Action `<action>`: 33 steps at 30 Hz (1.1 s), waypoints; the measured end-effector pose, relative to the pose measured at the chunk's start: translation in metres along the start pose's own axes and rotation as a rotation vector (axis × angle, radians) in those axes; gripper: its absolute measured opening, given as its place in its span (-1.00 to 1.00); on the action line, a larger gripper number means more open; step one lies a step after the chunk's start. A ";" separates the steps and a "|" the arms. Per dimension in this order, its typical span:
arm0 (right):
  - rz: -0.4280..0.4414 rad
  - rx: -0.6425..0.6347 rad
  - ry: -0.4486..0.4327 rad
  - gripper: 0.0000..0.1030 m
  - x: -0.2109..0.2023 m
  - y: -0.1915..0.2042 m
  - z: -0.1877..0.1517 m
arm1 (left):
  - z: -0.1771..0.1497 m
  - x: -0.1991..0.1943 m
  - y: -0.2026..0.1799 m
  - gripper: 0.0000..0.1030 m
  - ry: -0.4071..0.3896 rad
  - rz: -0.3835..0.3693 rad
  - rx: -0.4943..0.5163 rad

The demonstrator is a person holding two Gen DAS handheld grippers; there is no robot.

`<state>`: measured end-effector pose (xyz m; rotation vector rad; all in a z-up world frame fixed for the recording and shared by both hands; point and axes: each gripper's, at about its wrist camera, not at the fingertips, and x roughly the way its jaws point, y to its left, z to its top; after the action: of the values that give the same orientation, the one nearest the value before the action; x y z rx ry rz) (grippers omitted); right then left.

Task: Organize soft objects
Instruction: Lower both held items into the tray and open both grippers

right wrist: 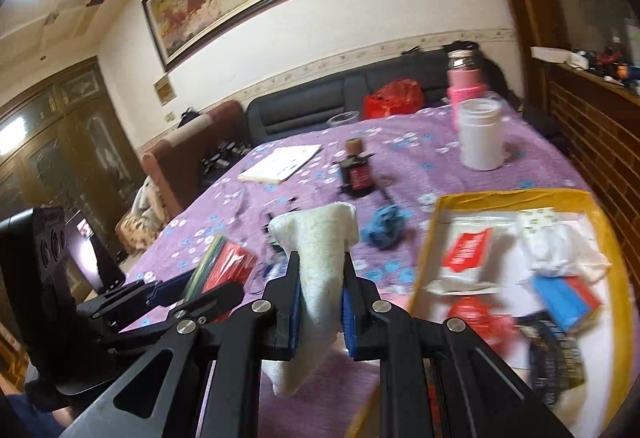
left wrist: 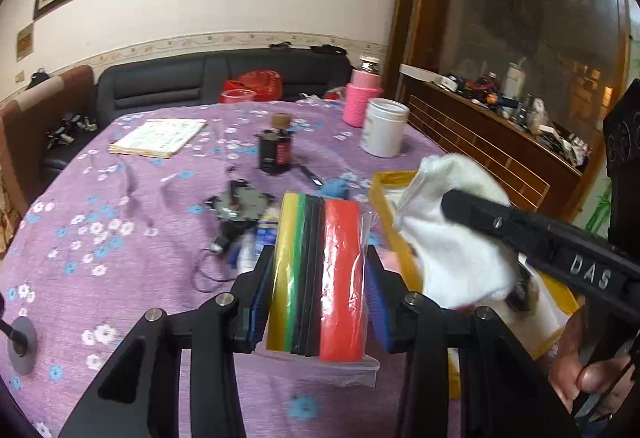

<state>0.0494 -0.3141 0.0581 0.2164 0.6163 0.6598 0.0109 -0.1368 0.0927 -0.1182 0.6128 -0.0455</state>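
Observation:
My left gripper (left wrist: 318, 262) is shut on a clear bag of coloured foam sheets (left wrist: 320, 274), striped yellow, green, black and red, held above the purple cloth. That pack (right wrist: 224, 264) also shows at the left of the right wrist view. My right gripper (right wrist: 320, 270) is shut on a white folded towel (right wrist: 316, 266), which stands up between the pads and hangs below them. In the left wrist view the towel (left wrist: 452, 234) hangs over the yellow box (left wrist: 386, 214) with the right gripper's finger across it. A blue soft bundle (right wrist: 384, 226) lies on the cloth.
The yellow-rimmed box (right wrist: 516, 196) at the right holds packets and small soft items. On the purple flowered tablecloth (left wrist: 120, 198) lie a booklet (left wrist: 160, 136), a dark bottle (left wrist: 276, 150), a white jar (left wrist: 382, 126), a pink flask (left wrist: 360, 98) and black gear with cables (left wrist: 236, 214). A wooden cabinet (left wrist: 500, 146) stands at the right.

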 end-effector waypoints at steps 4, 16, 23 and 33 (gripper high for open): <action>-0.089 0.036 -0.037 -0.65 -0.031 -0.036 -0.002 | -0.003 0.011 -0.025 -0.21 0.020 -0.043 0.039; -0.289 0.143 -0.001 -0.65 -0.083 -0.118 -0.034 | -0.030 0.053 -0.134 -0.21 0.152 -0.235 0.241; -0.332 0.206 0.031 -0.65 -0.072 -0.155 -0.036 | -0.040 0.078 -0.157 -0.21 0.220 -0.246 0.278; -0.369 0.197 0.122 -0.61 -0.040 -0.159 -0.037 | -0.041 0.088 -0.157 0.10 0.240 -0.258 0.259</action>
<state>0.0825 -0.4630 -0.0129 0.2389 0.8157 0.2567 0.0575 -0.3035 0.0287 0.0614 0.8225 -0.3924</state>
